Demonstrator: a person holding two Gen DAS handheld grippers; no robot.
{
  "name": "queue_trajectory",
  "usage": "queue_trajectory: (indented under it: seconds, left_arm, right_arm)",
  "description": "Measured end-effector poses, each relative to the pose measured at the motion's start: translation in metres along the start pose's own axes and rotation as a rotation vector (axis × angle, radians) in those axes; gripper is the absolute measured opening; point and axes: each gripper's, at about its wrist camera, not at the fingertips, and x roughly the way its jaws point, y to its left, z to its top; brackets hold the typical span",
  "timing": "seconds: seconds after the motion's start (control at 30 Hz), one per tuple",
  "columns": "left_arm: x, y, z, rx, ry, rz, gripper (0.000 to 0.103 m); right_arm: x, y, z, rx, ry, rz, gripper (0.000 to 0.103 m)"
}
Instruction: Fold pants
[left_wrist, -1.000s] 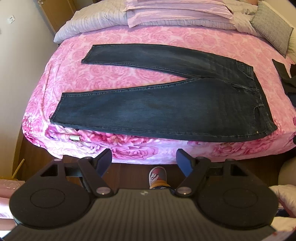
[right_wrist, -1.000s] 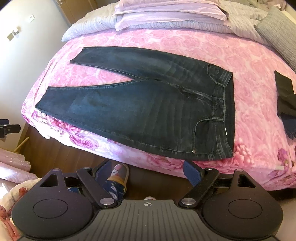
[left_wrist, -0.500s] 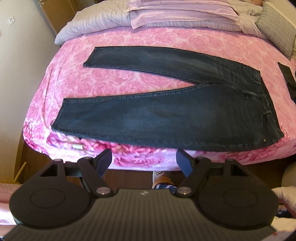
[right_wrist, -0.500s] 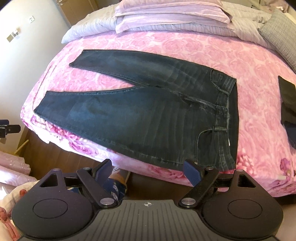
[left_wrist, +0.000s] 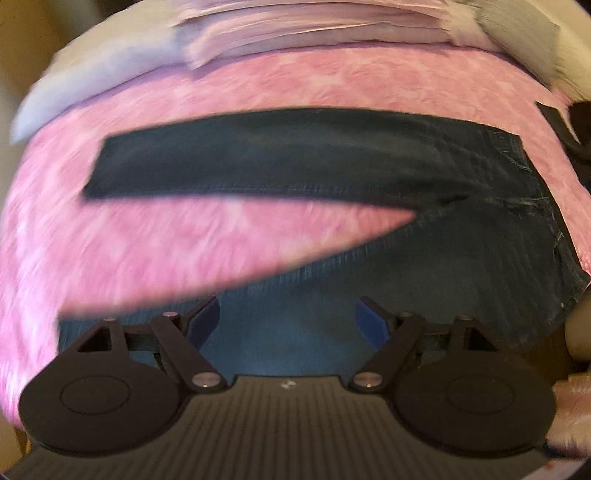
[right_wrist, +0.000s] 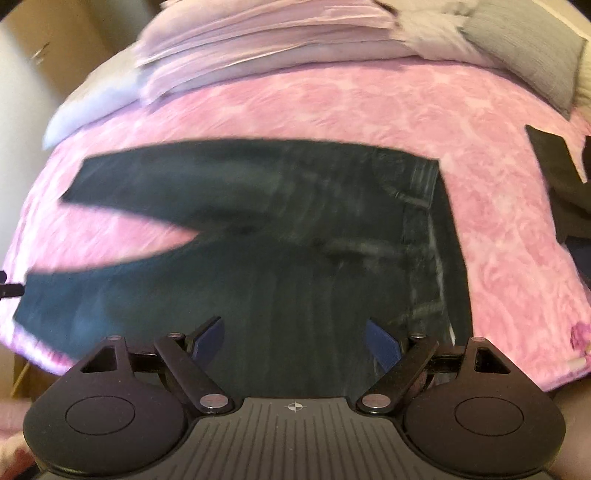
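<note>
Dark blue jeans (left_wrist: 332, 173) lie flat on the pink floral bedspread (left_wrist: 155, 236), legs spread apart toward the left, waistband at the right. Both views are motion-blurred. My left gripper (left_wrist: 286, 319) hangs open over the near leg, close to its near edge, with nothing between its blue pads. In the right wrist view the jeans (right_wrist: 295, 229) fill the middle, waistband (right_wrist: 424, 206) at the right. My right gripper (right_wrist: 295, 339) is open above the near hip and thigh area, holding nothing.
Pale lilac folded bedding (left_wrist: 295, 29) and pillows lie at the far side of the bed; a grey pillow (right_wrist: 524, 55) sits far right. Another dark garment (right_wrist: 554, 162) lies on the bedspread at the right edge.
Both grippers have swept forward and down over the bed; the jeans now lie directly beneath them, and the floor and shoe have dropped out of view. Both stay open.
</note>
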Motion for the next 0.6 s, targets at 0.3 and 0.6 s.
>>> queue_trajectory:
  seconds: [0.3, 0.6]
  left_arm:
    - [0.182, 0.019, 0.160, 0.419, -0.146, -0.186, 0.062]
    - [0.313, 0.044, 0.257, 0.701, -0.112, -0.249, 0.053]
  right_arm:
    - [0.150, -0.038, 0.114, -0.094, -0.051, -0.023, 0.071]
    - [0.243, -0.053, 0.198, -0.269, -0.066, -0.063, 0.070]
